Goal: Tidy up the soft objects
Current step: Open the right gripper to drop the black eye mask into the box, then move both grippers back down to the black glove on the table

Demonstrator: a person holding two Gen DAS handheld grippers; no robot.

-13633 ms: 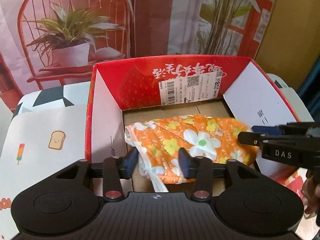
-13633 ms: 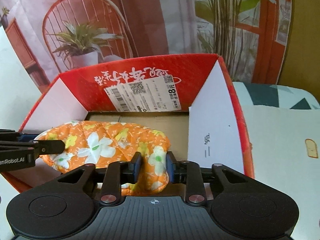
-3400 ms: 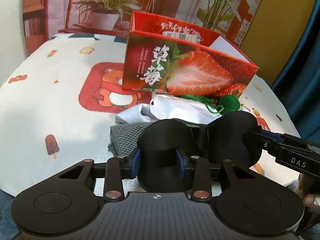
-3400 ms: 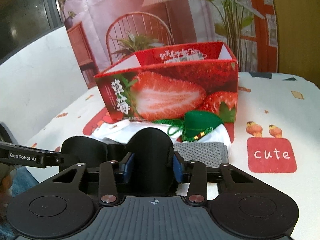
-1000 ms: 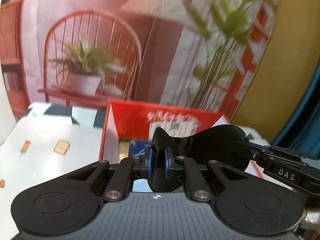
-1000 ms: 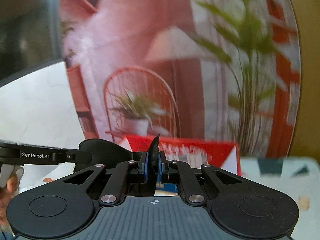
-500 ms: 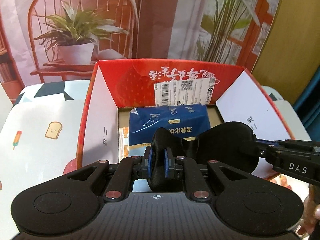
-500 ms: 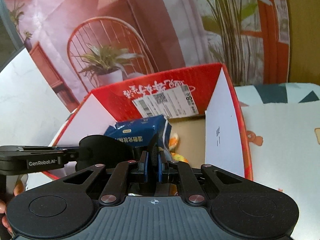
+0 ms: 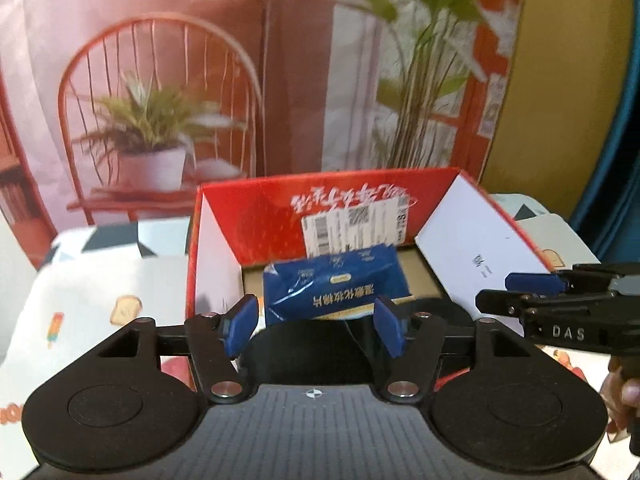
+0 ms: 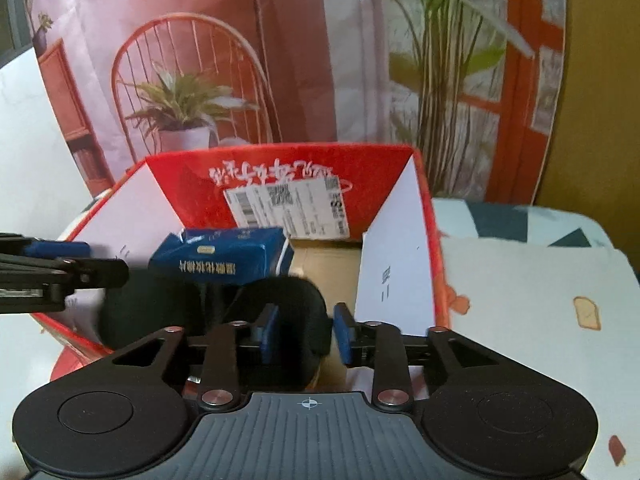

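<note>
Both your grippers are spread wide and hold nothing. Left gripper (image 9: 314, 330) sits at lower centre of the left wrist view, right gripper (image 10: 306, 334) at lower centre of the right wrist view. The black soft item (image 10: 292, 320) lies in the red box (image 9: 256, 216), just ahead of and below both sets of fingers, its long axis running left-right across the frame. The blue pack (image 9: 340, 286) sits just behind it, mid-frame. Neither hand looks nearer. My read: the drop is done, so lift straight up to clear the box walls.
</note>
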